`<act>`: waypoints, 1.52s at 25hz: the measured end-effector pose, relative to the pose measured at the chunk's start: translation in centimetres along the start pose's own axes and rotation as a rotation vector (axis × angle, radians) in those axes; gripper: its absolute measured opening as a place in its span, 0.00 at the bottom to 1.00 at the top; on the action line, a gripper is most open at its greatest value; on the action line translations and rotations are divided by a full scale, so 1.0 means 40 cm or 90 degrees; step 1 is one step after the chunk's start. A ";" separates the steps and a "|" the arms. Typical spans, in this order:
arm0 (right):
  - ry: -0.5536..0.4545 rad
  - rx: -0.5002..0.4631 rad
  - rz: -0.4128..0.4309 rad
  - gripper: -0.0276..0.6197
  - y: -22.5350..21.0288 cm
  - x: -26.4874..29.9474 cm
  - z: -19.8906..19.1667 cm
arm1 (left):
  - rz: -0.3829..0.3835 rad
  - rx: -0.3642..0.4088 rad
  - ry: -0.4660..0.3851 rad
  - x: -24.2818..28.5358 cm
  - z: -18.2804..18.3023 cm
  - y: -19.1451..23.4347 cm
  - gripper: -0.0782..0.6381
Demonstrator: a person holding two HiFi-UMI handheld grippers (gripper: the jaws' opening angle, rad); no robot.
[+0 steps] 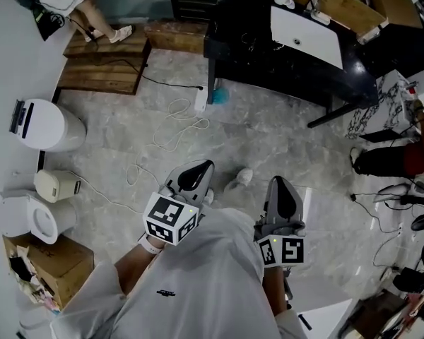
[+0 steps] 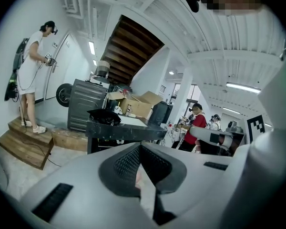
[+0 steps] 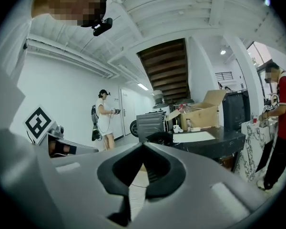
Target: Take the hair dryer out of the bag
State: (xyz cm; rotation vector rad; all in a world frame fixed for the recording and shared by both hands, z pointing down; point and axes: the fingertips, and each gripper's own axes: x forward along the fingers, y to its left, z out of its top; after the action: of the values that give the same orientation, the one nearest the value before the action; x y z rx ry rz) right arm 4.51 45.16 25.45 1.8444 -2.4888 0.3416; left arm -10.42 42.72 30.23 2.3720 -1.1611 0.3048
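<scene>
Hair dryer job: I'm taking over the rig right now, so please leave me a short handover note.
Left gripper: shut, empty, held low in front of the body, over the floor.
Right gripper: shut, empty, alongside it.
Things: a black bag, probably the one meant, lies on the black table ahead, well apart from both grippers. The hair dryer is not visible.
Done: nothing yet.
Left: reach the table, open the bag, take the hair dryer out.
</scene>
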 end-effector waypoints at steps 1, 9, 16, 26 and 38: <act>0.002 0.006 -0.004 0.05 -0.010 0.011 -0.003 | 0.002 -0.002 0.004 0.013 0.000 0.007 0.12; 0.005 0.030 0.000 0.05 -0.101 0.116 -0.023 | 0.000 0.008 0.027 0.144 0.025 0.026 0.12; 0.005 0.027 0.053 0.05 -0.226 0.351 0.014 | 0.038 0.007 0.031 0.337 0.147 0.080 0.12; -0.002 0.025 0.113 0.05 -0.470 0.662 0.125 | 0.089 0.030 0.046 0.664 0.361 0.135 0.12; 0.034 -0.032 0.137 0.05 -0.621 0.897 0.146 | 0.128 0.021 0.078 0.914 0.439 0.197 0.12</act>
State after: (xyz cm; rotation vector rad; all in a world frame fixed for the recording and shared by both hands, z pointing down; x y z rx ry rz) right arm 17.96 3.41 29.12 1.5316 -2.6379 0.3245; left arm 5.70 4.73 32.12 2.2329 -1.3465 0.5318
